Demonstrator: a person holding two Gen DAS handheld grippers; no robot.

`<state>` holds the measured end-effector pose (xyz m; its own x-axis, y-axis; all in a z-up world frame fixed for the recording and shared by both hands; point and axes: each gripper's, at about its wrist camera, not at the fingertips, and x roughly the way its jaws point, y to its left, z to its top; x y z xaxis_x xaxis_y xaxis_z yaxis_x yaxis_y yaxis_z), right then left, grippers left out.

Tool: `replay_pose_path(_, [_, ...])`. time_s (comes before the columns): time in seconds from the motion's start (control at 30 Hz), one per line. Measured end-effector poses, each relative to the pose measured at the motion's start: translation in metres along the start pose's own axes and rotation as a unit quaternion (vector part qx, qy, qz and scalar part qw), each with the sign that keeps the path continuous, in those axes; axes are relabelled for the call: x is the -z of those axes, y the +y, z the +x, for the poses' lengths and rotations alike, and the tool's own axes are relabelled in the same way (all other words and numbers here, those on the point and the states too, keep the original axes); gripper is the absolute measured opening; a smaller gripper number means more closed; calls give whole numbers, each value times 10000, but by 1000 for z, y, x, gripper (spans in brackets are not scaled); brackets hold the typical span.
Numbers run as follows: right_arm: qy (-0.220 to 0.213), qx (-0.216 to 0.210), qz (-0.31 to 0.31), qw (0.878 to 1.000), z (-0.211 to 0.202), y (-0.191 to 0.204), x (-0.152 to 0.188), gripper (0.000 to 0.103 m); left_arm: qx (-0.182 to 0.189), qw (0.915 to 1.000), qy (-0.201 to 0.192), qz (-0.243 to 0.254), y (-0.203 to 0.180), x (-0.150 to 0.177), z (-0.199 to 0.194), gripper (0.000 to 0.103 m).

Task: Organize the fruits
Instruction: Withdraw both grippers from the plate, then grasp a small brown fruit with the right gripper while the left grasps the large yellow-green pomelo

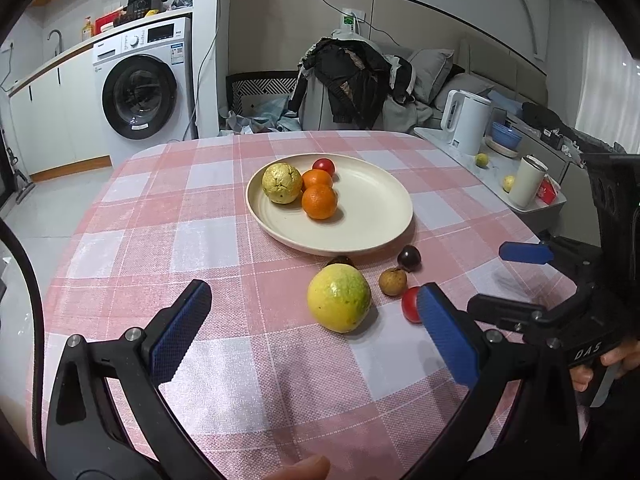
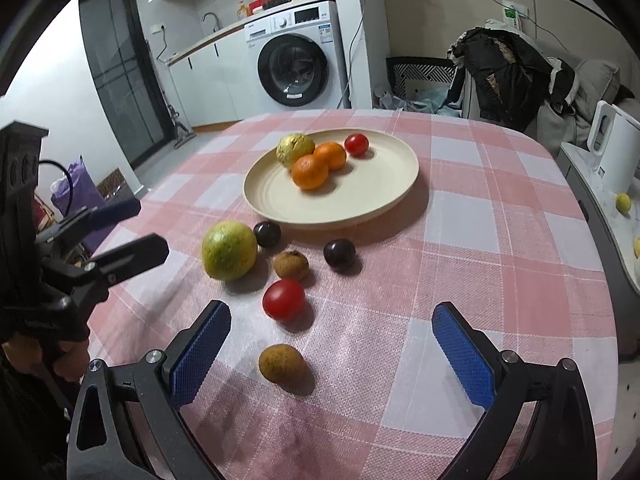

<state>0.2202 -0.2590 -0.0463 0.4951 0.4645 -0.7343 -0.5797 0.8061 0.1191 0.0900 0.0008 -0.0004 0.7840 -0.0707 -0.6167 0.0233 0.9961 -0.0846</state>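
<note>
A cream plate (image 1: pixel 372 220) (image 2: pixel 360 204) holds a wrinkled yellow fruit (image 1: pixel 282 183), two oranges (image 1: pixel 319 201) and a small tomato (image 1: pixel 323 167). In front of it on the checked cloth lie a large yellow-green fruit (image 1: pixel 339 298) (image 2: pixel 229 250), two dark plums (image 2: pixel 267 234) (image 2: pixel 339 253), a brown fruit (image 2: pixel 291 265), a red tomato (image 2: pixel 283 299) and a second brown fruit (image 2: pixel 280 362). My left gripper (image 1: pixel 313 288) (image 2: pixel 154 226) is open, short of the yellow-green fruit. My right gripper (image 2: pixel 331 312) (image 1: pixel 487 278) is open, with the nearer brown fruit between its fingers, untouched.
Right of the table stands a low side table (image 1: pixel 440 136) with a white kettle (image 1: pixel 464 120), a blue bowl, a cup and two small fruits. Behind are a chair piled with clothes (image 1: pixel 352 80) and a washing machine (image 1: pixel 140 92). Hands hold both gripper handles.
</note>
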Motion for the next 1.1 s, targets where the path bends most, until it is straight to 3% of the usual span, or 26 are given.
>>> replay_pose_path(0.47, [626,-159,-329,9974,23,12,15,101,12,9998,203,-8,1,3,13,102])
replay_pose_path(0.57, [668,-220,-395,9967,23,14,17,95,12,9996,272,19,-1,5,18,102])
replay_pose_path(0.67, [744,-237,-483,9958,23,17,20,81,2,9994,339,63,-3,8,22,102])
replay_pose_path(1.1, [946,-464,-778,9914,25,28,24,61,-60,9989,473,-33,1,9,31,102])
